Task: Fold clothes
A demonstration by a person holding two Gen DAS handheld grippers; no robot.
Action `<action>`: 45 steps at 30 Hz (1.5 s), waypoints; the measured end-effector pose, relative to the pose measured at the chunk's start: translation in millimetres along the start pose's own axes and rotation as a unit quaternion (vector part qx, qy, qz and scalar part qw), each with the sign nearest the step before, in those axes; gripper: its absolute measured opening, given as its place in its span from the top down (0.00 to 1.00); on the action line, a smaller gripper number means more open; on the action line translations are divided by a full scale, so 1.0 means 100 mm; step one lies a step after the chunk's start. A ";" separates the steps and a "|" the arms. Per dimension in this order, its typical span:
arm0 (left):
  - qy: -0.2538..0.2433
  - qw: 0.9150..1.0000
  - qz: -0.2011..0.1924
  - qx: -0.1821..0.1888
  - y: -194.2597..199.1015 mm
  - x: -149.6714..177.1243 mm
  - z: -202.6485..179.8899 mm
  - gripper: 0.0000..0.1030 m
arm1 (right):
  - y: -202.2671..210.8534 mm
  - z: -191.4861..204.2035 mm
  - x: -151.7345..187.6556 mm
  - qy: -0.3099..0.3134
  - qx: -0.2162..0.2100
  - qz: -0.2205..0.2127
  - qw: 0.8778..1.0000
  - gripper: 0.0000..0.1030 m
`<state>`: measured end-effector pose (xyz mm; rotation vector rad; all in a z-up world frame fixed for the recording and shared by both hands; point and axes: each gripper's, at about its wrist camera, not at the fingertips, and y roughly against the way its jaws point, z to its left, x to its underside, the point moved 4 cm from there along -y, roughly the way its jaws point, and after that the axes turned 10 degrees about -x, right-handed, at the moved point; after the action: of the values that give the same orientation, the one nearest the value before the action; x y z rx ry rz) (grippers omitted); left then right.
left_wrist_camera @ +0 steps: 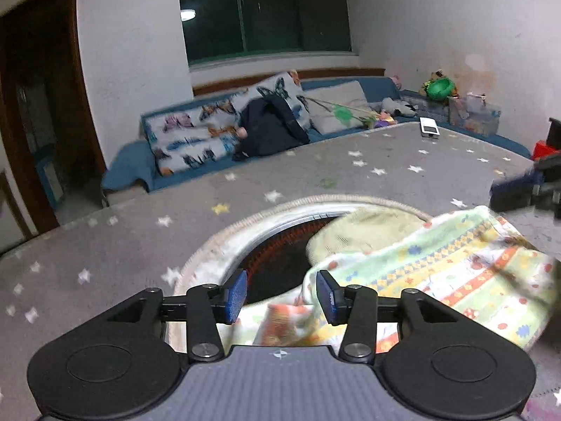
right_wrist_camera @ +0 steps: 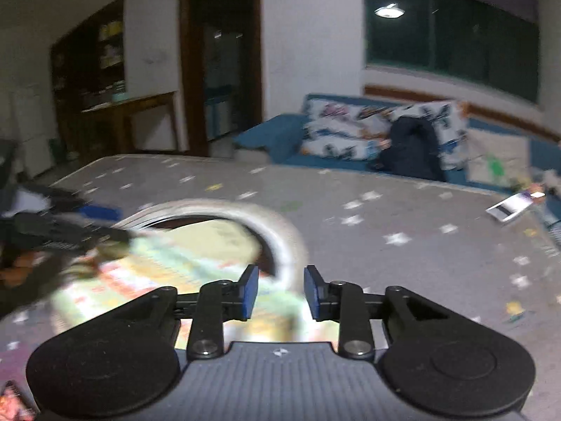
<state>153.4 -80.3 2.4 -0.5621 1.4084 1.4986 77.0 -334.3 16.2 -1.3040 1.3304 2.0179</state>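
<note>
Clothes are still bunched in the round basket [left_wrist_camera: 207, 245] sitting on the grey star-print table [left_wrist_camera: 385, 161], filling the lower middle of both views. Top of the pile is a patterned garment [left_wrist_camera: 455, 273] with coloured stripes and little flowers, draped over the basket's right side in the left wrist view, with a pale yellow-green piece [left_wrist_camera: 357, 235] tucked behind it.

Left gripper [left_wrist_camera: 281, 296] has its blue pads spread fairly wide, nothing between them, hovering right over the near edge of the patterned garment. Right gripper [right_wrist_camera: 280, 291] is also parted and empty, hanging over the basket rim [right_wrist_camera: 291, 242] at the lower centre of its view. That view is pretty motion-smeared, so I can't tell how close it is to the cloth.

My guess is nothing's been folded yet, this is the grab-something-out stage.

Stuff that could go sideways:
- pinching a bunched fold and hauling out both pieces at once, since they overlap
- closing on the basket rim instead of fabric, which would tip or drag the basket
- the two grippers bumping, since they're both crowding the same small spot
- dragging cloth over the white card thing [left_wrist_camera: 429, 129] at the upper right of the table if the garment gets spread that way
</note>
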 end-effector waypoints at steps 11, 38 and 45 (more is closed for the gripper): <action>0.084 0.995 0.017 -0.041 0.08 0.08 0.49 0.82 | -0.44 -0.25 0.18 -0.086 0.004 0.038 0.996 0.84; 0.072 0.995 0.063 -0.021 -0.04 0.19 0.09 0.77 | -0.46 0.47 0.03 -0.023 -0.043 0.036 0.998 0.67; 0.069 0.996 0.047 -0.015 0.35 0.20 -0.09 0.77 | -0.29 0.73 0.17 -0.011 -0.054 0.033 0.998 0.58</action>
<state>112.0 -77.7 0.7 -0.6362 1.5386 1.5826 54.3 -260.0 -4.9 -1.2961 1.2859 2.1705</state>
